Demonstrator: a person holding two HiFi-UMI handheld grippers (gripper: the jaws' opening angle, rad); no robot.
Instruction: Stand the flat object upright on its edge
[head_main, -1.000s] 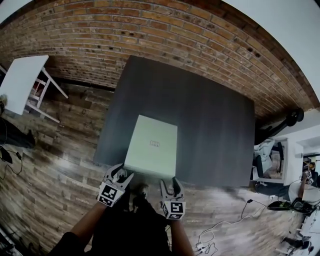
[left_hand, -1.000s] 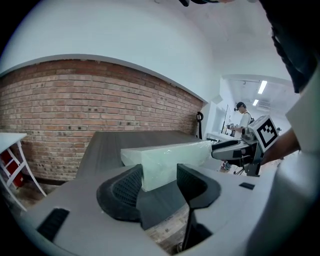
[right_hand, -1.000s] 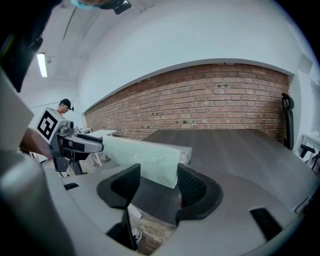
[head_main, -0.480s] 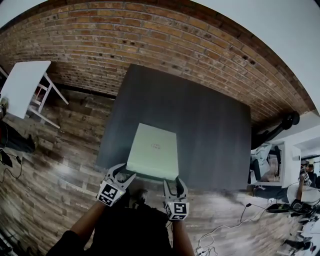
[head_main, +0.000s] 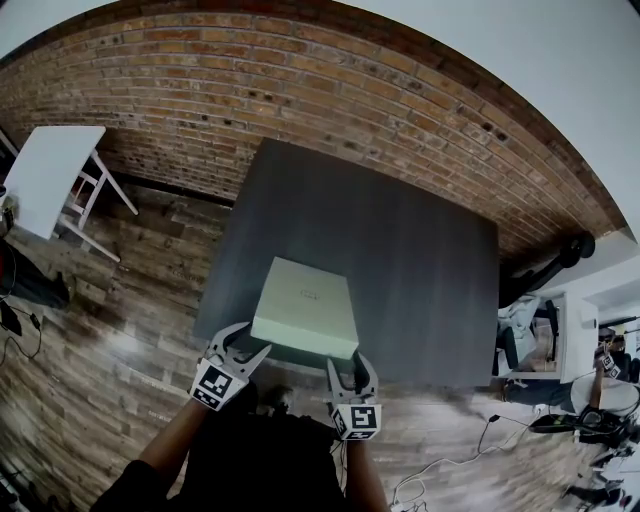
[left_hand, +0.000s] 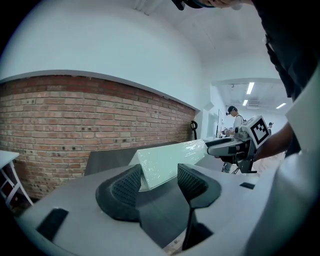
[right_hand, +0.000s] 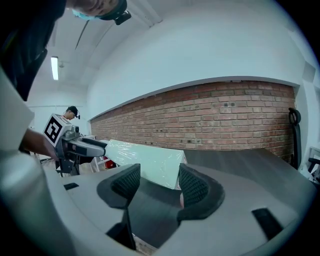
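Note:
A flat pale green box (head_main: 305, 305) wrapped in clear film lies on the dark table (head_main: 420, 240). Its near edge is tilted up off the table. My left gripper (head_main: 250, 342) is at the box's near left corner and my right gripper (head_main: 348, 362) at its near right corner. In the left gripper view the corner of the box (left_hand: 167, 159) sits between the wide jaws of the left gripper (left_hand: 159, 182), which have just been opening. In the right gripper view the box (right_hand: 145, 161) pokes between the spread jaws of the right gripper (right_hand: 159, 184). No pad visibly presses on it.
A brick wall (head_main: 300, 90) runs behind the table. A white side table (head_main: 45, 165) stands at the left on the wooden floor (head_main: 110, 350). Cables and gear lie on the floor at the right (head_main: 560, 420). A person (left_hand: 234, 117) stands far off.
Both grippers have risen at the box's near corners. The box's near edge has lifted, so the box tilts more steeply, with its far edge still on the table.

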